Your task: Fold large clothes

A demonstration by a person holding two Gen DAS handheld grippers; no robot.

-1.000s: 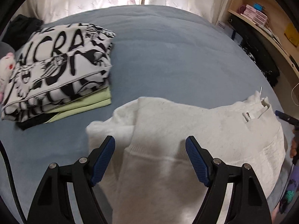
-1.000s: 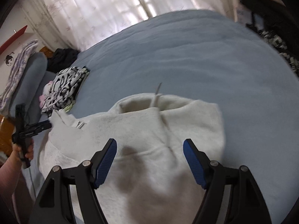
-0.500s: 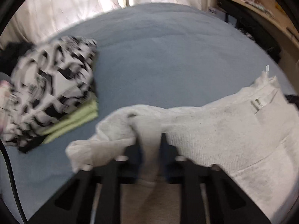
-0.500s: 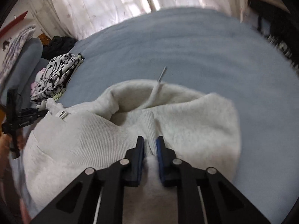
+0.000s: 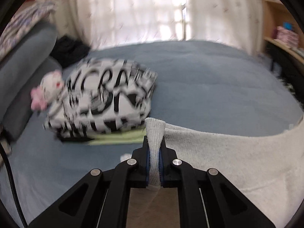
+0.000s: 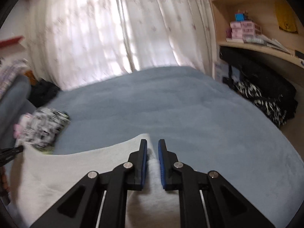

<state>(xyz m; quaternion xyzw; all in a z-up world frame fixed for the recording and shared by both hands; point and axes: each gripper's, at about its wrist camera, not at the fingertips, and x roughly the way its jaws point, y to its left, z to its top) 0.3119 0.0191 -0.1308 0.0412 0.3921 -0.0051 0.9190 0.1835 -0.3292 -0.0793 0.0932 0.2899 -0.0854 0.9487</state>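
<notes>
Both grippers clamped on a cream sweatshirt lifted above a blue bed.

In the left wrist view, a grey pillow (image 5: 22, 72) lies at nine o'clock, a pink-and-white plush toy (image 5: 48, 89) beside it, then a folded black-and-white printed garment (image 5: 106, 102) stacked on a pale green one (image 5: 121, 137). At six o'clock the left gripper (image 5: 154, 159) pinches a ribbed edge of the cream sweatshirt (image 5: 228, 155), which stretches away toward three o'clock over the blue bedspread (image 5: 209, 87). In the right wrist view, the right gripper (image 6: 152, 161) at six o'clock grips a fold of the same sweatshirt (image 6: 76, 167), with wooden shelves (image 6: 256, 28) at two o'clock.
</notes>
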